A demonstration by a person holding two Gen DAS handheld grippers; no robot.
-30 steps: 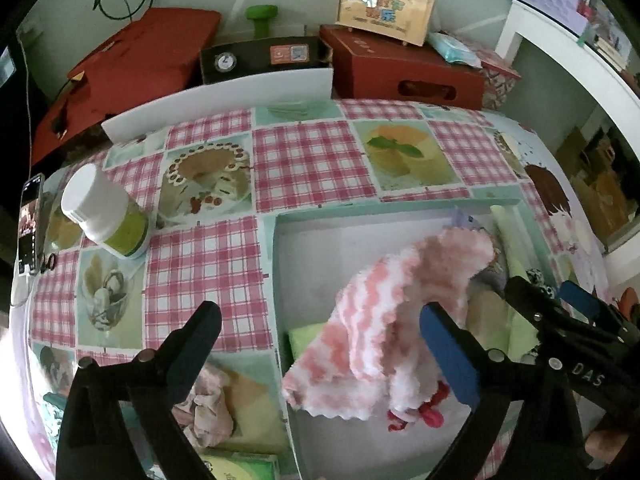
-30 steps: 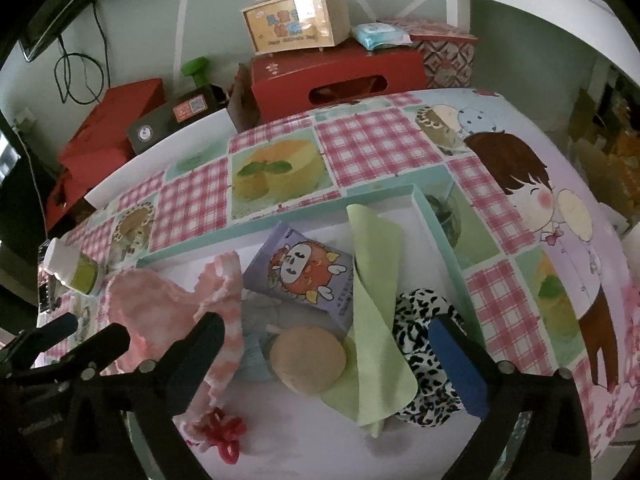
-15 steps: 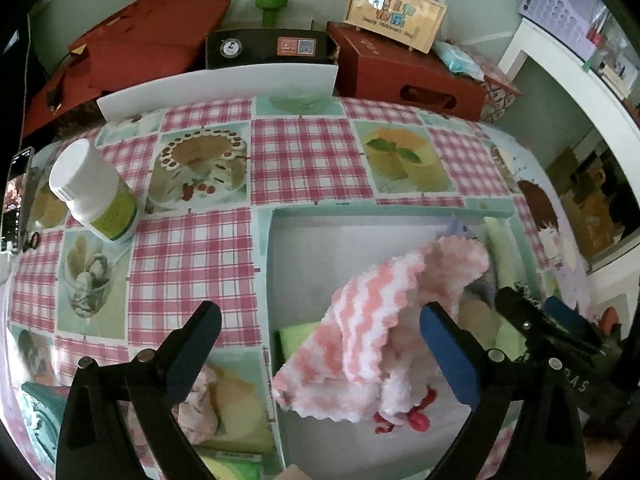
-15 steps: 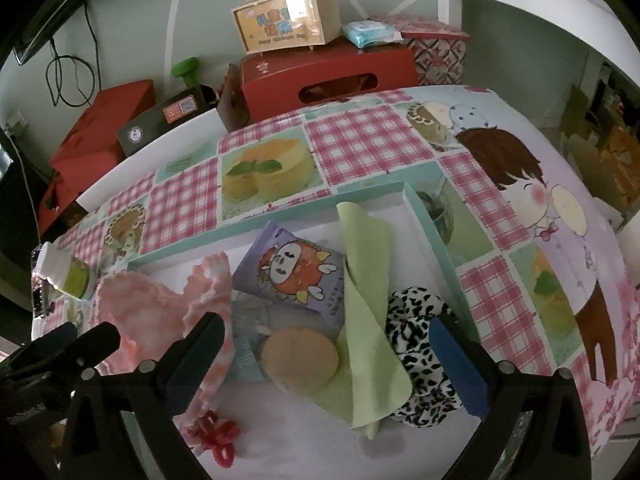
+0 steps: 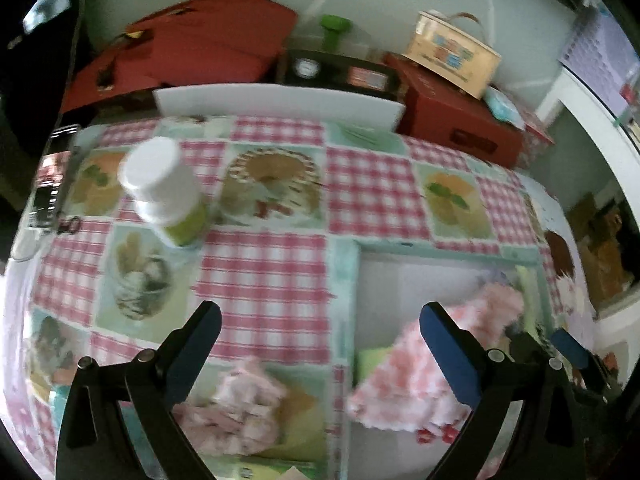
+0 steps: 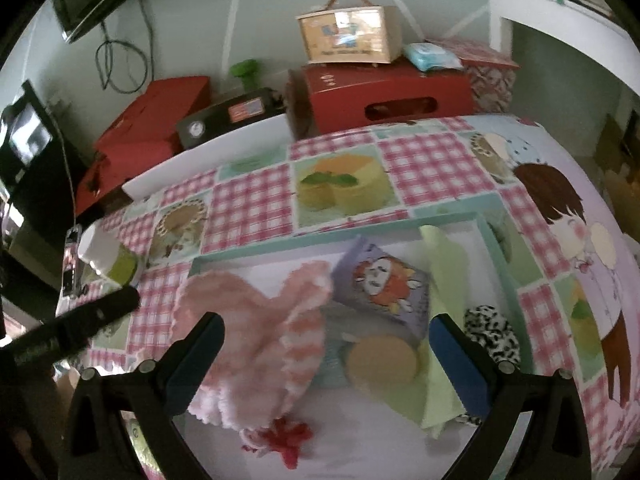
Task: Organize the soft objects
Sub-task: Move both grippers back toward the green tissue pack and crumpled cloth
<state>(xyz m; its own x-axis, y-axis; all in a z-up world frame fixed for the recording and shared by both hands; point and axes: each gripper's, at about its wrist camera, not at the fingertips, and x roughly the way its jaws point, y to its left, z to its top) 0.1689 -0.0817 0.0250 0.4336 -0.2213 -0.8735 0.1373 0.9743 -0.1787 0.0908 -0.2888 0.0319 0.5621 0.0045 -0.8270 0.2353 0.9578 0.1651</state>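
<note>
A: Gripper state?

B: Left gripper point(image 5: 320, 354) spread wide, nothing between the fingers. Right gripper point(image 6: 328, 360) also spread, empty, hovering over the tray point(image 6: 502, 254).

A: Where are the soft things?

B: Mostly in the white tray with the teal rim, right half of the table. Pink-and-white wavy towel point(image 6: 256, 328) bunched at the tray's left side, red hair tie point(image 6: 290, 438) at its near edge. Right of it: purple cartoon pouch point(image 6: 382, 286), round tan sponge point(image 6: 382, 362), light green cloth point(image 6: 444, 276), leopard-print scrunchie point(image 6: 494, 332). One item left outside: crumpled pink cloth point(image 5: 240, 408) on the tablecloth point(image 5: 264, 276), near, just left of the tray, under the left gripper.

A: Risks?

B: My guess is the left goes for that pink cloth. The frame is motion-blurred, so a fast dip could pinch the tablecloth along with it or grab only a loose fold. Carrying it over the rim could snag and drop it short. The towel is piled high, so it may get dragged out. White bottle with green label point(image 5: 166, 192) is well off at far left, low risk.

A: Any text?

B: Nothing legible. Tan handled box point(image 6: 350, 36) in back has printing, too blurred to read
</note>
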